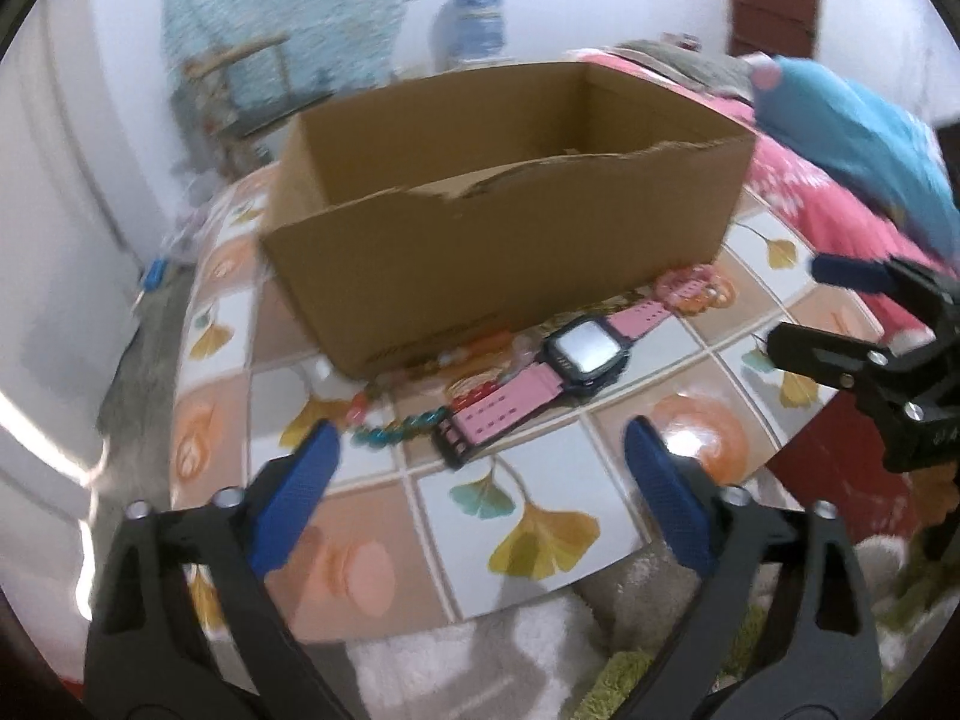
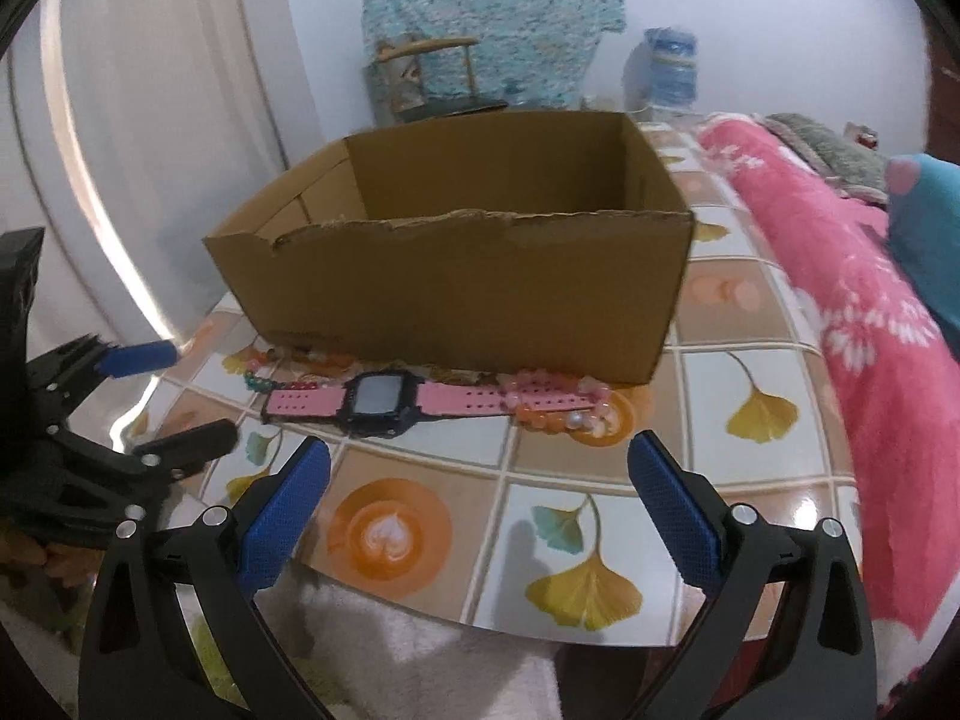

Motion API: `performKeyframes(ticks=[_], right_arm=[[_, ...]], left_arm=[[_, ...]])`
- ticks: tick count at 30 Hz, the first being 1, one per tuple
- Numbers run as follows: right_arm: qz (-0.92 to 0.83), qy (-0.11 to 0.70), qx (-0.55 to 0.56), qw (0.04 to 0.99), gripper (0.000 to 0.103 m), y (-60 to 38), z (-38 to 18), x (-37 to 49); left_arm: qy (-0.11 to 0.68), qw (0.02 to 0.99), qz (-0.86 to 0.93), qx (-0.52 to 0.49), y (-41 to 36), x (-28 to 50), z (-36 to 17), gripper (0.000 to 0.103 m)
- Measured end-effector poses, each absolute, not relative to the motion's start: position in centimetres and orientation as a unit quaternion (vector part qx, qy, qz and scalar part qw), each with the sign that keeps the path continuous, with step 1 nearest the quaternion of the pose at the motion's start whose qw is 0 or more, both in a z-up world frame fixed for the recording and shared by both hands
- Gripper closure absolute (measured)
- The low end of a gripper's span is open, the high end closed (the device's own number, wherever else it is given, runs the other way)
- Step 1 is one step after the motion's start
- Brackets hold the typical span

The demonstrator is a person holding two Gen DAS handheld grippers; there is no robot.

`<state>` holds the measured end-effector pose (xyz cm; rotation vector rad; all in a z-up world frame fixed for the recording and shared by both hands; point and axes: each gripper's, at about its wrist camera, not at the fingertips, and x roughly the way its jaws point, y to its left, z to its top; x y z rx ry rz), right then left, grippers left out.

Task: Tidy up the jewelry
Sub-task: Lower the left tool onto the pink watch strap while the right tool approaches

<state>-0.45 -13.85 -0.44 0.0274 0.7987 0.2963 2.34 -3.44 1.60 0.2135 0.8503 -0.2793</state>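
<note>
Both grippers hang tilted down over the bench's (image 2: 600,516) near edge, the left gripper (image 1: 480,474) and right gripper (image 2: 480,498) each spread wide with nothing between the blue pads. Just beyond them a pink-strapped watch (image 2: 384,399) lies flat among bead bracelets (image 2: 570,414), touching them. Behind stands an open cardboard box (image 2: 456,294), its floor hidden by the near wall.

Left tool (image 1: 480,474), right tool (image 2: 480,486), black frames, blue ribbed pads, silver screws
</note>
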Motion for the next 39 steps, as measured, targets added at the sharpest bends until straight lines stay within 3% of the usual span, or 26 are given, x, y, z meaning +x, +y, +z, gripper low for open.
performKeyframes(ticks=[4, 6, 10, 15, 20, 33, 39], right_arm=[[0.157, 0.4, 0.012, 0.903, 0.019, -13.6, -0.8, 0.7], [0.167, 0.413, 0.033, 0.894, 0.029, -13.9, -1.2, 1.7], [0.188, 0.435, 0.079, 0.877, 0.04, -14.9, -1.9, 3.1], [0.215, 0.465, 0.121, 0.85, 0.053, -15.8, -2.9, 4.4], [0.249, 0.46, 0.094, 0.847, 0.054, -15.5, -2.5, 4.8], [0.399, 0.432, -0.178, 0.789, 0.054, -9.3, -2.3, 6.9], [0.416, 0.434, -0.206, 0.772, 0.054, -8.6, -2.8, 7.4]], left_arm=[[0.427, 0.878, -0.166, 0.137, -5.1, 3.6, 0.4, 0.041], [0.431, 0.872, -0.178, 0.149, -5.7, 4.0, 0.1, 0.045], [0.446, 0.856, -0.206, 0.164, -6.8, 5.2, -0.8, 0.051], [0.481, 0.832, -0.22, 0.166, -6.6, 6.2, -2.2, 0.065], [0.5, 0.82, -0.212, 0.181, -5.2, 5.5, -2.2, 0.065], [0.503, 0.816, -0.186, 0.213, -2.2, 4.5, -1.0, 0.065], [0.507, 0.815, -0.181, 0.212, -2.5, 6.0, -1.9, 0.065]])
